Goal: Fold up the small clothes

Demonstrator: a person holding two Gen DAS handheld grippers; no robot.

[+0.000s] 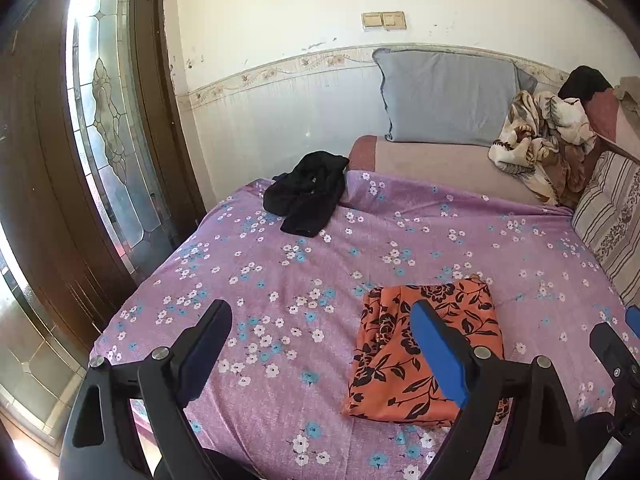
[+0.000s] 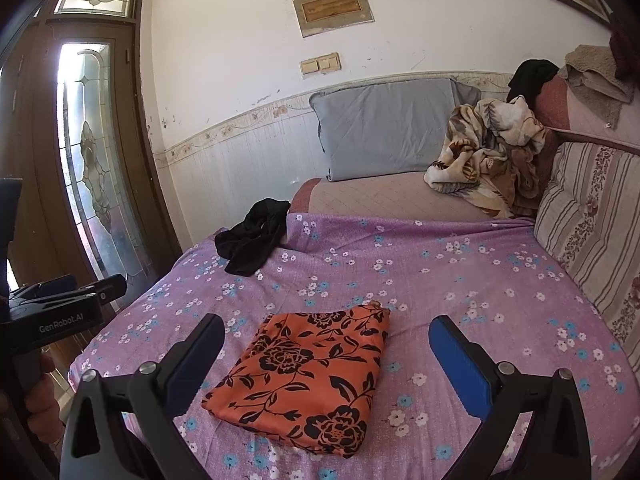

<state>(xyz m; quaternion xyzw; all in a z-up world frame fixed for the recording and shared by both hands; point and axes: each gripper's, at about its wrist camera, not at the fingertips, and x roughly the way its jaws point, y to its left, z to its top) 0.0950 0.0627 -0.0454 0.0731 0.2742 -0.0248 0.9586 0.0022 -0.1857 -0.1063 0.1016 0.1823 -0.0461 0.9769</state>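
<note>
An orange cloth with black flowers [image 2: 308, 376] lies folded flat on the purple flowered bedsheet [image 2: 460, 280]. In the right wrist view it sits between and just ahead of my right gripper [image 2: 324, 332], whose fingers stand wide open and hold nothing. The left wrist view shows the same folded cloth [image 1: 392, 364] behind the right finger of my left gripper [image 1: 320, 312], also wide open and empty, hovering to the cloth's left. A crumpled black garment [image 1: 308, 196] rests at the sheet's far left corner, also seen as the black garment [image 2: 256, 236] in the right wrist view.
A grey pillow [image 1: 448, 96] leans on the wall at the back. A bunched floral blanket [image 1: 540, 140] and a striped cushion [image 2: 592, 220] line the right side. A wooden door with patterned glass [image 1: 108, 120] stands left of the bed. A hand [image 2: 38, 396] holds the left gripper's handle.
</note>
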